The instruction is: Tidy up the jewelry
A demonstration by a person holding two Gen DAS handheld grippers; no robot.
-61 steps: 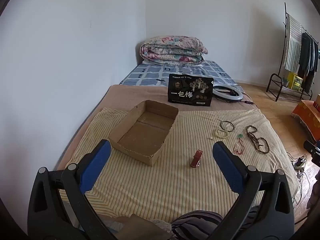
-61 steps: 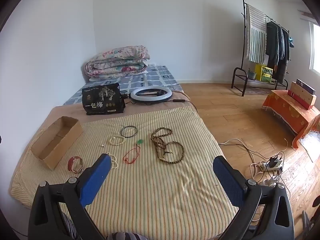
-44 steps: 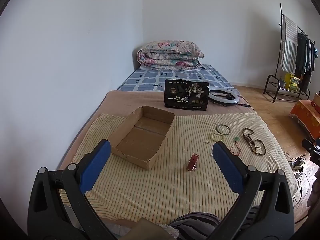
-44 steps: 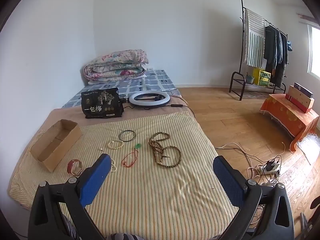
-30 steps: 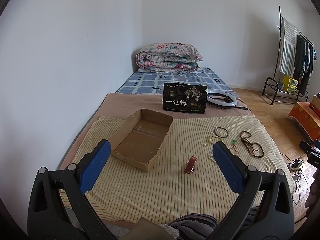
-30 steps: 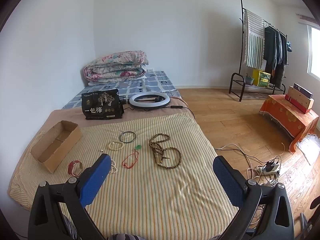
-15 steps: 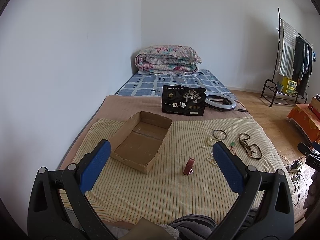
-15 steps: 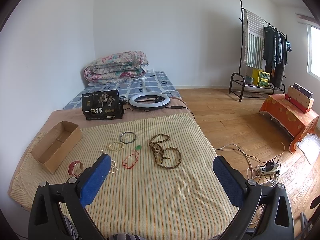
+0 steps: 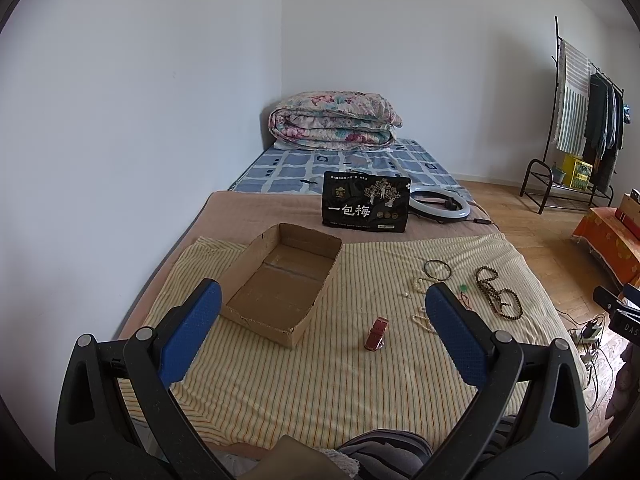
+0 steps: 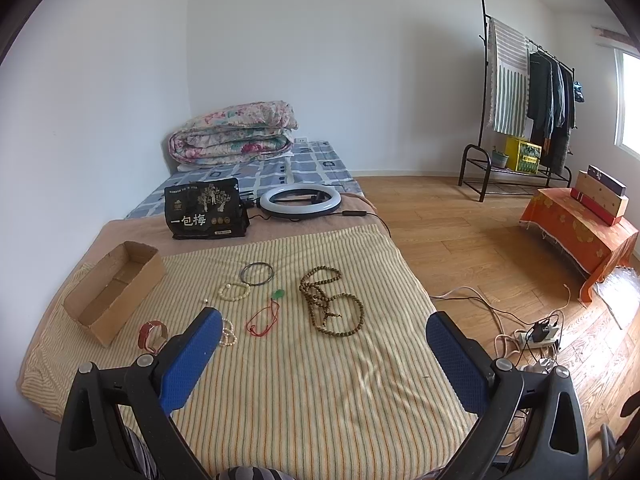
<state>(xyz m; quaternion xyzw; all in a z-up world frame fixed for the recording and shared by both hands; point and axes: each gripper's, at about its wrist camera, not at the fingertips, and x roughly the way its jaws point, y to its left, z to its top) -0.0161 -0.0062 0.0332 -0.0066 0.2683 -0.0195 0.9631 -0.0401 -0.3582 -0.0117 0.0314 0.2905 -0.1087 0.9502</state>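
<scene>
An empty cardboard box (image 9: 280,280) (image 10: 116,288) sits on the striped blanket at the left. To its right lie a red watch (image 9: 376,333) (image 10: 154,332), a dark bangle (image 10: 258,273), a pale bead bracelet (image 10: 234,291), a red cord with a green pendant (image 10: 266,316), white beads (image 10: 228,332) and a long brown bead string (image 10: 330,302) (image 9: 496,296). My left gripper (image 9: 322,304) hovers open above the near edge, empty. My right gripper (image 10: 324,332) is open too, held back from the jewelry with nothing between its fingers.
A black printed bag (image 10: 204,209) and a ring light (image 10: 300,200) lie behind the blanket, a folded quilt (image 10: 234,132) at the bed's head. Wood floor to the right holds cables and a power strip (image 10: 536,336), an orange-draped stand (image 10: 580,232) and a clothes rack (image 10: 524,92).
Both grippers have drawn back and up a little, so the box and jewelry appear smaller and farther. Nothing on the bed has moved.
</scene>
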